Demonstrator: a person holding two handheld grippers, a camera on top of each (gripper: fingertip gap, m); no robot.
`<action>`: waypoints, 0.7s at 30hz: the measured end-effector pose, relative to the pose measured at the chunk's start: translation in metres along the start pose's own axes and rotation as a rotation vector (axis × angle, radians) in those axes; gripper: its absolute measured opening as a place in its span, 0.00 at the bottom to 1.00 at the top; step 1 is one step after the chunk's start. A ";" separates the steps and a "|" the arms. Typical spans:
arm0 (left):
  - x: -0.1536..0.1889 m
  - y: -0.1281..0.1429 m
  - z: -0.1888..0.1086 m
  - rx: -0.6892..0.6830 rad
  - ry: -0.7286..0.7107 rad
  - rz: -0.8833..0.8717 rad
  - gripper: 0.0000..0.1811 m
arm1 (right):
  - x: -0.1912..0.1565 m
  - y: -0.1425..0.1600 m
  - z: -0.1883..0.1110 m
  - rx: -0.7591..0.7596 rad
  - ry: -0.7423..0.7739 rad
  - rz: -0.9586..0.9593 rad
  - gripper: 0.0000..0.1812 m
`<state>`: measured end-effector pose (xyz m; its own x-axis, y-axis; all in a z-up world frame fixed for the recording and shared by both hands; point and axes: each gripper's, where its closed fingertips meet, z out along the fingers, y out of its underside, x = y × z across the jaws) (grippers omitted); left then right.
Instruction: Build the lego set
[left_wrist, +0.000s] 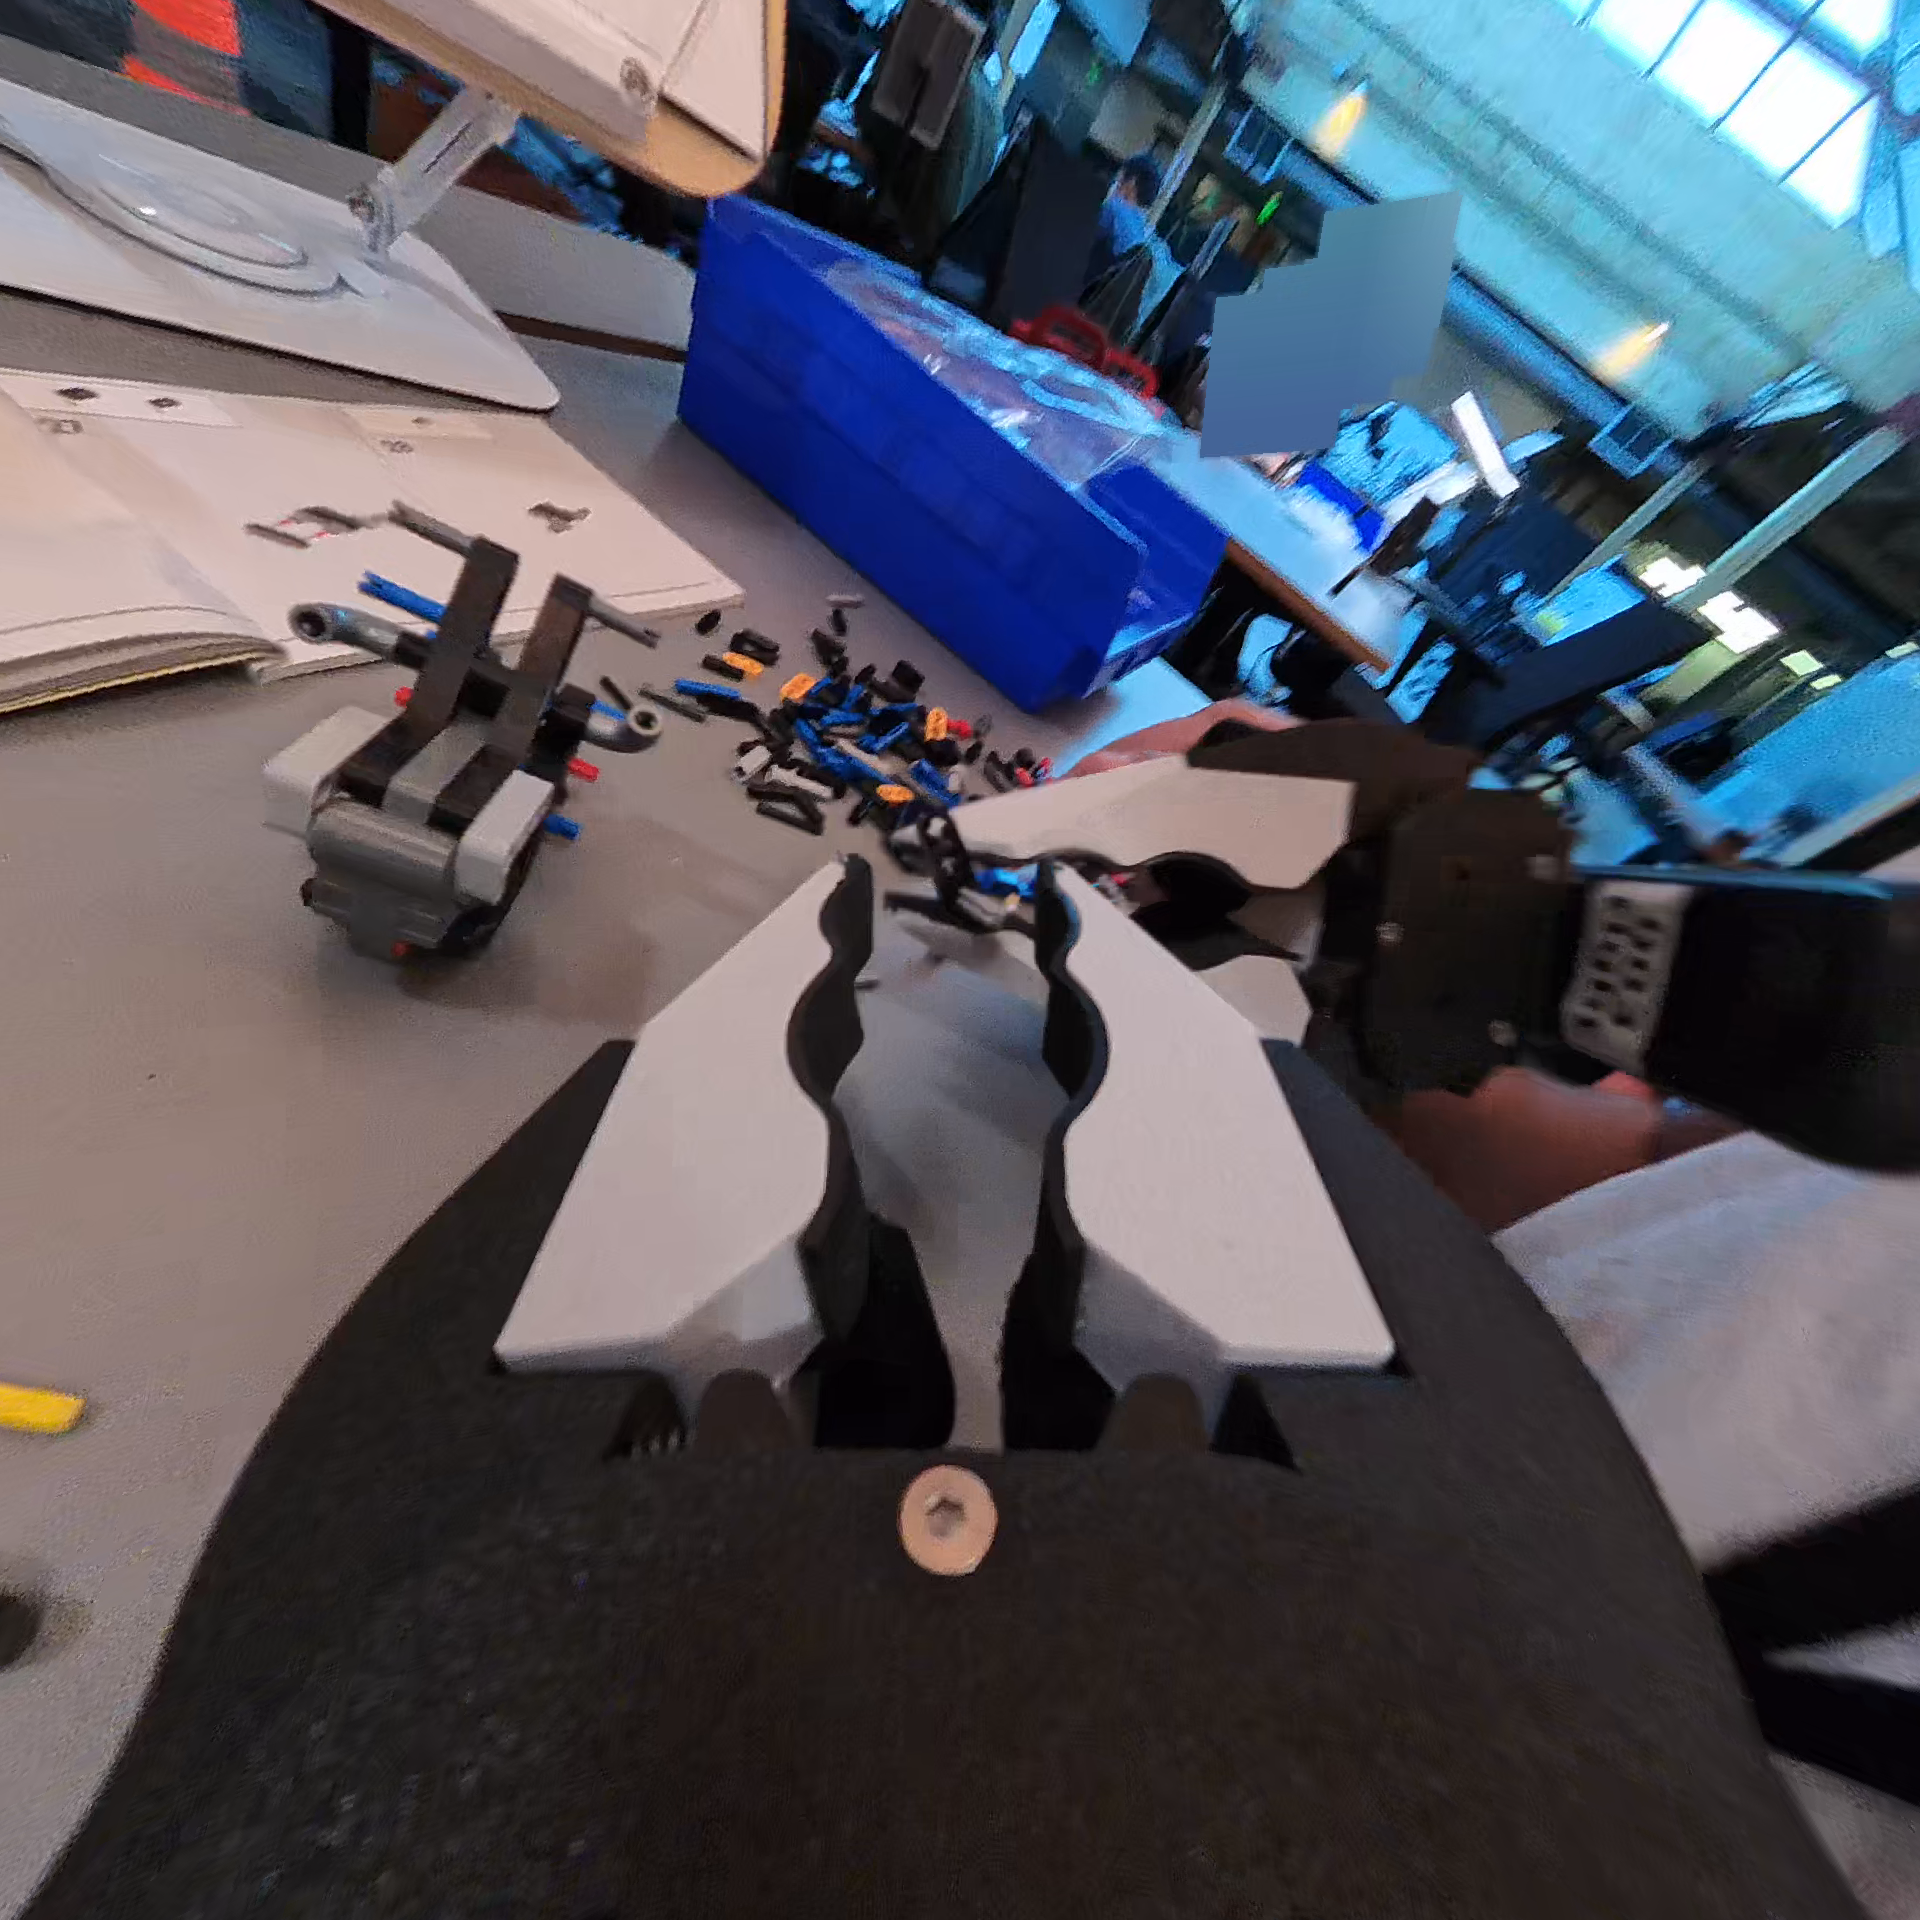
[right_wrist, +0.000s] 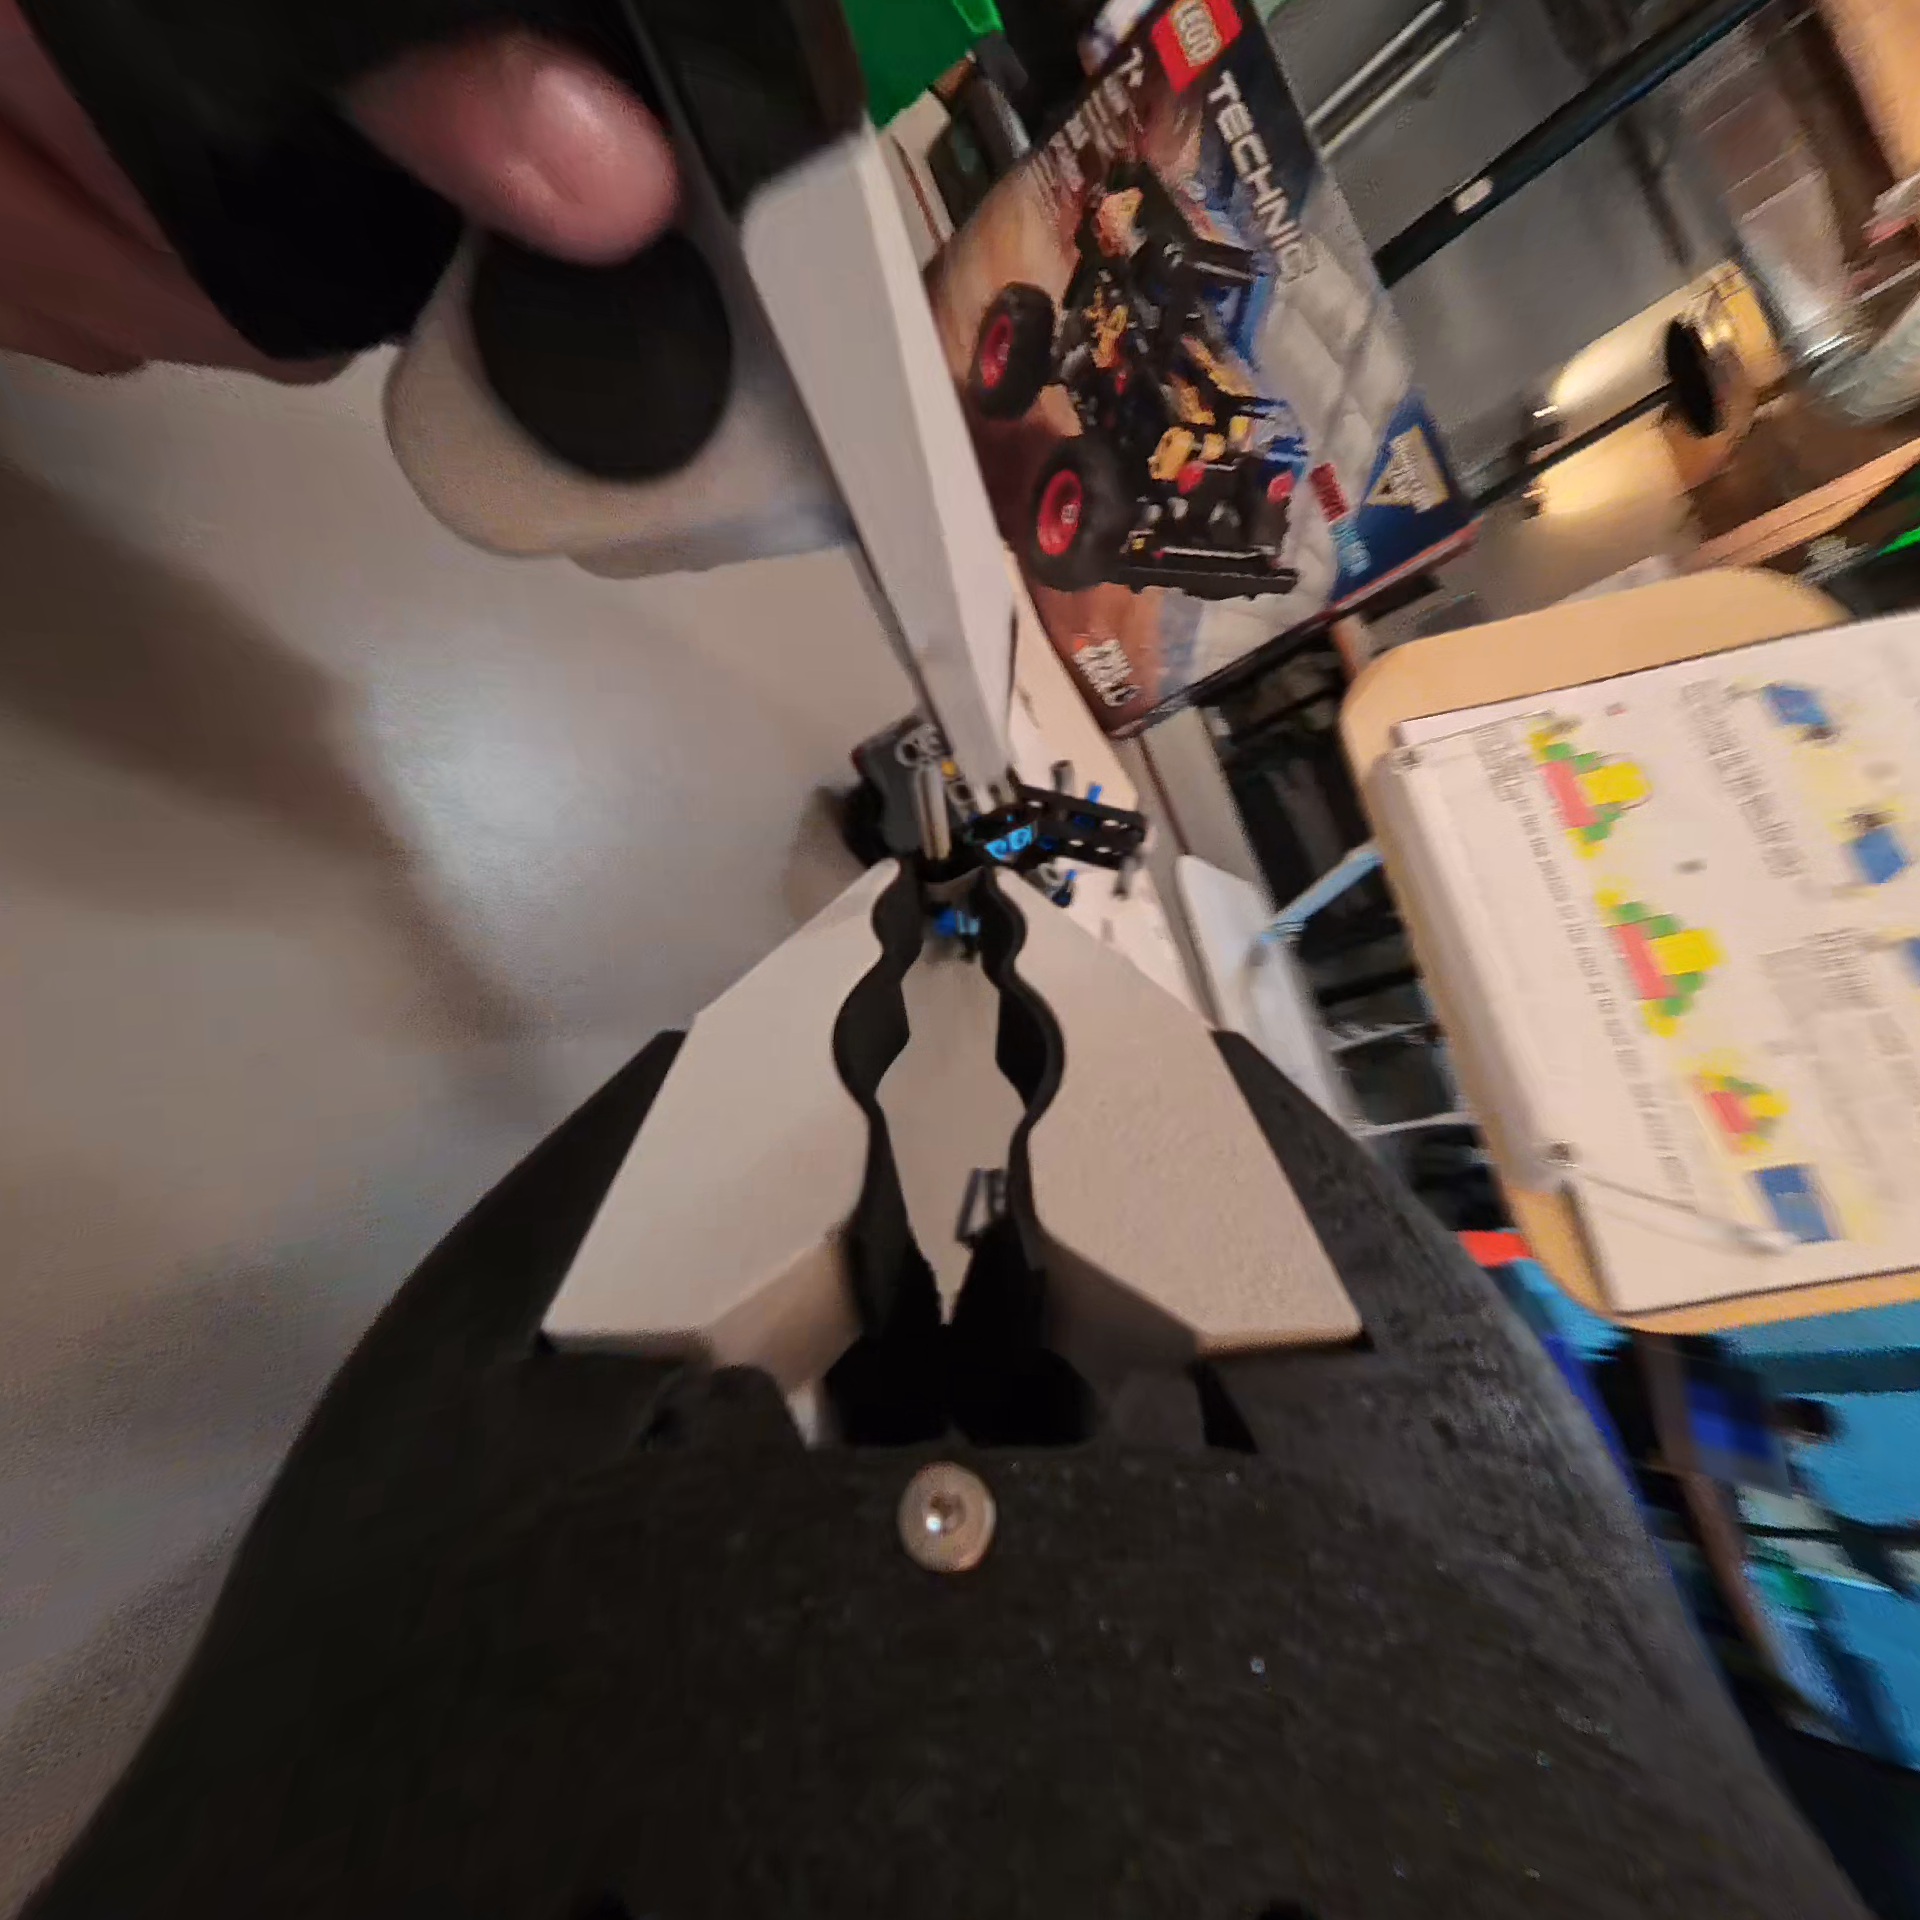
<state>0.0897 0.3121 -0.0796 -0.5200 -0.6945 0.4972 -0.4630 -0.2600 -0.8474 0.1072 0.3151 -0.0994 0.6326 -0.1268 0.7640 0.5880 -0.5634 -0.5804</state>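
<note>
My right gripper (right_wrist: 951, 896) is shut on a small Lego sub-assembly (right_wrist: 1075, 826): a black beam with blue pins and a grey part. In the left wrist view the right gripper (left_wrist: 961, 831) comes in from the right and holds the sub-assembly (left_wrist: 971, 883) just above the table. My left gripper (left_wrist: 951, 878) is open, with its fingertips on either side of that sub-assembly. One left finger (right_wrist: 904, 499) also shows in the right wrist view, reaching down to the piece. A partly built black and grey model (left_wrist: 436, 769) stands on the table to the left.
A pile of loose black, blue and orange pieces (left_wrist: 852, 727) lies beyond the grippers. Behind it are a blue bin (left_wrist: 914, 457) and an open instruction booklet (left_wrist: 312, 499). A yellow piece (left_wrist: 36, 1408) lies near left. The Lego box (right_wrist: 1195, 364) and a board with a printed sheet (right_wrist: 1662, 935) stand at the right. Left tips and right tips are each some 15 cm from the yellow piece (left_wrist: 36, 1408).
</note>
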 end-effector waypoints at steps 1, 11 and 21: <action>-0.003 0.003 0.004 -0.009 -0.035 0.016 0.16 | 0.002 -0.001 -0.001 -0.002 0.031 -0.050 0.05; 0.002 0.006 0.015 -0.007 0.041 -0.078 0.03 | 0.003 0.000 -0.004 -0.033 0.125 -0.260 0.05; 0.040 -0.013 -0.021 0.083 0.317 0.096 0.03 | 0.003 -0.042 -0.035 0.359 -0.337 0.525 0.15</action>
<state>0.0597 0.3020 -0.0449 -0.7617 -0.4783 0.4370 -0.3480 -0.2669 -0.8987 0.0669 0.3094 -0.0627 0.9645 -0.0158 0.2636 0.2562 -0.1870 -0.9484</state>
